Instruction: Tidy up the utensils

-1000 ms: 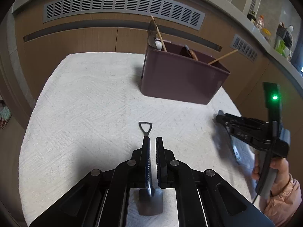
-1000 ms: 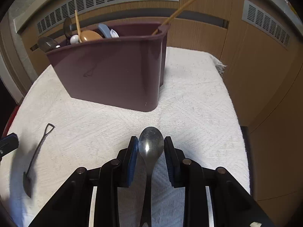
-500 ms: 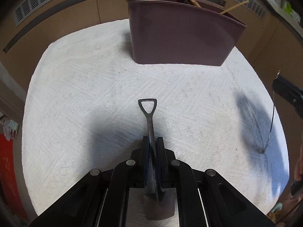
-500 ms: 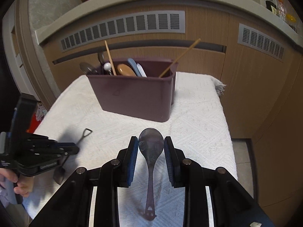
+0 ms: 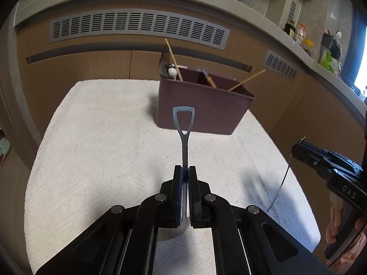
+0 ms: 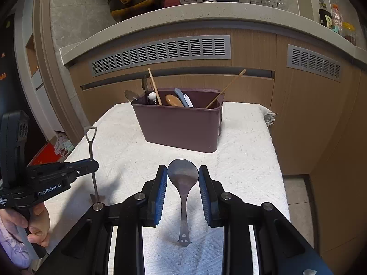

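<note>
My left gripper (image 5: 185, 171) is shut on the stem of a small shovel-shaped metal spoon (image 5: 184, 126). The spoon's triangular loop handle sticks up and forward, and its blade hangs behind the pads. It is held above the white cloth (image 5: 103, 137). My right gripper (image 6: 182, 174) is shut on the bowl of a steel spoon (image 6: 182, 180), whose handle hangs down toward the camera. A maroon utensil holder (image 6: 181, 126) stands ahead at the far end of the cloth with several utensils in it. The right wrist view shows the left gripper (image 6: 93, 165) and shovel spoon (image 6: 91, 137) at the left.
The cloth-covered table (image 6: 247, 142) stands against wooden cabinets with grey vents (image 6: 160, 52). A counter (image 6: 183, 11) above them carries pots and jars. In the left wrist view the right gripper (image 5: 296, 149) enters from the right, with a person's hand (image 5: 337, 220) on its grip.
Both grippers have risen from the cloth, the left with the shovel spoon and the right with the steel spoon. The holder now looks farther away in both views.
</note>
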The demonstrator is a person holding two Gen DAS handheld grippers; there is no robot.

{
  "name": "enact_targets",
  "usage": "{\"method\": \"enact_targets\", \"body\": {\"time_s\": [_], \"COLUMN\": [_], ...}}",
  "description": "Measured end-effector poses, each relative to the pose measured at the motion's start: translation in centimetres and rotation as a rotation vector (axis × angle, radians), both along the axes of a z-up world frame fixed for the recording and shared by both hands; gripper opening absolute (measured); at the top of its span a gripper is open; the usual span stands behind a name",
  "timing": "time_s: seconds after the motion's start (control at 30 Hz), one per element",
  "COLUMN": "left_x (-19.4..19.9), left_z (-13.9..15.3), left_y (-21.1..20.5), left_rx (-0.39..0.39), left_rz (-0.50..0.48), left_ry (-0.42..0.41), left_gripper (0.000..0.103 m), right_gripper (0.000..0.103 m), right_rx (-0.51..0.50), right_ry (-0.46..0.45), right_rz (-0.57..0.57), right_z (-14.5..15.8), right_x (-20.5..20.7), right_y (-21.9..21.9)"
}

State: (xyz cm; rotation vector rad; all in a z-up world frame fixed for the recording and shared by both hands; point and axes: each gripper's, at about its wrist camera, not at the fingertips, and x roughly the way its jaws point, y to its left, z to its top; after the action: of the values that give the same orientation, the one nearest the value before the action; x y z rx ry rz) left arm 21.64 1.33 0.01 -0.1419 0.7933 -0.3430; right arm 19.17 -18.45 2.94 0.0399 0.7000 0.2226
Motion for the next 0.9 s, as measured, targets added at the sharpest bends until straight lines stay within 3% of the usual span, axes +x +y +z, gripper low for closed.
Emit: {"method": "enact_targets", "body": {"time_s": [0.37,0.47,0.63,0.67,0.77,0.9], "left_x": [1.0,1.7,2.0,1.8,1.6,3.1], "left_z": [1.4,0.9,-1.4,-2.0,-3.6,-5.2], "left_y": [-0.7,-0.9,-0.4,-0.3,-0.7,-2.1], "left_rx": [-0.018,0.004,0.041,0.053,0.068,0.143], "left_rz": [-0.021,-0.019,-0.017,-0.019,-0.013,-0.012], "left_ry": [-0.035,-0.002,0.128,0.143,0.178,0.209], "left_gripper": [0.004,0.004,0.008,0.011,0.043,0.045], "right_gripper": [0.025,0.025,0.025,0.025,0.025,0.025], "right_rx": [-0.007,-0.017,-0.015,-0.013,-0.003,-0.011], "right_ry": [-0.014,-0.01,-0.005,-0.003,0.005,0.011], "right_rz": [0.014,0.017,0.02,0.022,0.026,0.033], "right_z": [0.4,0.2,0.2,0.1,-0.1,-0.3], "right_x": [0.3,0.3,0.3,0.3,0.5,0.4], "right_y": [0.1,0.3,0.1,0.1,0.1,0.3]}}
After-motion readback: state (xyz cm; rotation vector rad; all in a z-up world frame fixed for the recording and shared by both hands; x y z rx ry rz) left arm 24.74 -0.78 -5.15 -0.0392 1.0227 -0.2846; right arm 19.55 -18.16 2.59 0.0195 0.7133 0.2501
